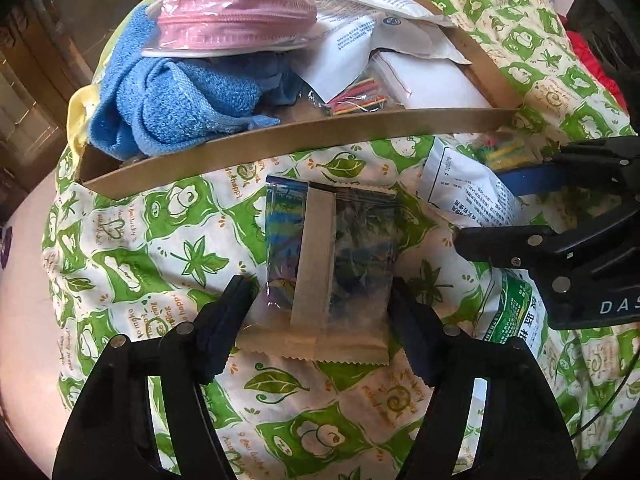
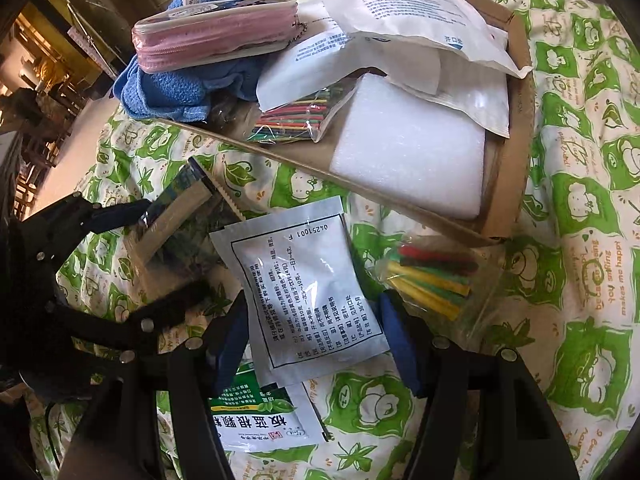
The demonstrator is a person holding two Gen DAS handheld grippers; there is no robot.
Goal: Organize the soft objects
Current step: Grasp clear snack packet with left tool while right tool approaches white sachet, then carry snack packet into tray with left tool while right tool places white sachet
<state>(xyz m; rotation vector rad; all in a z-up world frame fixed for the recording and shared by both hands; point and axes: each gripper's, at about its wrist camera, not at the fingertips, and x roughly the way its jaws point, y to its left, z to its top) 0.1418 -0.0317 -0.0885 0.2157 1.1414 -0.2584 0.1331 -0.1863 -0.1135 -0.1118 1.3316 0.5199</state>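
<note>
Left claw (image 1: 320, 308): I have it released, fingers either side of a crinkled foil sachet (image 1: 328, 264) with a sawtooth edge.
Right claw (image 2: 316, 340): released, straddling a smooth white printed sachet (image 2: 304, 296).
Surface: quilted green-leaf bedspread (image 1: 140, 248) under both.
Cardboard box (image 2: 516, 184): holds fuzzy blue towel (image 2: 176, 92), pink zip pouch (image 2: 216, 40), white foam block (image 2: 412, 160).

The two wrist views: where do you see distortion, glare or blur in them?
Left wrist view: the fisheye bends the straight front wall of the cardboard box into an arc; the clear wrap on the pink pouch shows glare. Right wrist view: the left gripper and the sachet it straddles look blurred and dark; the white sachet between the right gripper fingers is sharp enough that its print shows.
</note>
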